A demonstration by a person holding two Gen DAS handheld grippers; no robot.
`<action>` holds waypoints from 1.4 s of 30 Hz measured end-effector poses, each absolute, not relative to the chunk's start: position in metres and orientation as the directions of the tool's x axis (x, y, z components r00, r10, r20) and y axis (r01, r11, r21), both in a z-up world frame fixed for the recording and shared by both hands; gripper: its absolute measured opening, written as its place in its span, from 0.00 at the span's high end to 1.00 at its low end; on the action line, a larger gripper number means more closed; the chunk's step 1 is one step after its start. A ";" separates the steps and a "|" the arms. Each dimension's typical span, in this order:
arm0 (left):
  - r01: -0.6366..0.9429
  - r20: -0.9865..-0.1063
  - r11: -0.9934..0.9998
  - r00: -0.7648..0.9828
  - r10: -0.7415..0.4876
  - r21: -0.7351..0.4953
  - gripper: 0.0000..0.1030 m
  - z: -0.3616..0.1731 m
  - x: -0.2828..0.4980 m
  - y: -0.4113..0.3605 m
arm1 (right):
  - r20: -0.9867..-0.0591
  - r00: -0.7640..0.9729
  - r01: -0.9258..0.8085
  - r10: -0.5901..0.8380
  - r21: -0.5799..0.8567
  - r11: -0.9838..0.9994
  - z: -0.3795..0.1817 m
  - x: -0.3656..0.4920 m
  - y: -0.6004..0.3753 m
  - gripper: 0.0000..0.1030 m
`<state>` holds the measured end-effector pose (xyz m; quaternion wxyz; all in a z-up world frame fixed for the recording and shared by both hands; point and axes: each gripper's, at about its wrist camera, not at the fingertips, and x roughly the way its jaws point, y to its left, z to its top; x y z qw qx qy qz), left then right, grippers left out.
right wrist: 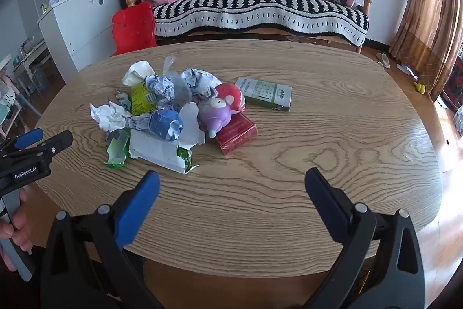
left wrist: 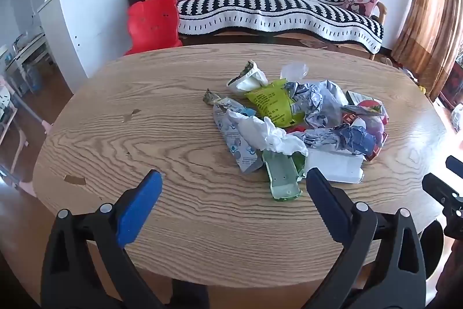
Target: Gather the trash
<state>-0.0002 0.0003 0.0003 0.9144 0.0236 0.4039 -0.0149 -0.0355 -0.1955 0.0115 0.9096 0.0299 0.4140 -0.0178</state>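
Both grippers hang over the near edge of the oval wooden table (left wrist: pixel 179 118), tipped downward, and each has its blue-padded jaws spread as wide as they go with nothing between them: the left gripper (left wrist: pixel 233 178) faces the near edge of the trash pile, its right jaw close to a torn green wrapper (left wrist: pixel 282 178) and a flat white carton (left wrist: pixel 335 167), though not touching either as far as I can see, while the right gripper (right wrist: pixel 231 177) looks down on bare wood to the right of the heap. The trash pile (right wrist: pixel 162 115) sits in the middle of the table: crumpled white tissue (right wrist: pixel 108 113), a yellow-green snack bag (right wrist: pixel 141 100), balls of blue-and-white printed paper (right wrist: pixel 166 122), and a clear plastic scrap at the back. A purple squishy toy (right wrist: pixel 215 113) leans on a red cigarette pack (right wrist: pixel 238 135) at the pile's right side, with a red-and-white ball (right wrist: pixel 231 97) just behind it. A green cigarette pack (right wrist: pixel 264 93) lies apart, further right. A hand (right wrist: pixel 14 230) grips the left tool's handle. Behind the table stand a sofa under a black-and-white throw (left wrist: pixel 275 5), a red plastic chair (left wrist: pixel 153 22) and a white cabinet (left wrist: pixel 84 19).
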 end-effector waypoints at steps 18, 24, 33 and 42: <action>0.047 -0.745 0.998 0.667 -0.007 0.033 0.06 0.000 -0.001 0.000 | -0.754 0.656 0.051 0.024 0.076 0.996 0.007 -0.035 -0.198 0.05; 0.051 -0.748 0.998 0.664 -0.008 0.034 0.06 -0.003 -0.002 0.001 | -0.753 0.657 0.048 0.027 0.077 0.996 0.007 -0.035 -0.197 0.05; 0.052 -0.750 0.998 0.661 -0.009 0.034 0.06 -0.004 -0.002 -0.003 | -0.753 0.657 0.049 0.027 0.079 0.996 0.007 -0.036 -0.198 0.05; 0.052 -0.751 0.998 0.660 -0.009 0.033 0.06 -0.005 -0.002 -0.003 | -0.753 0.658 0.045 0.030 0.079 0.996 0.008 -0.036 -0.197 0.05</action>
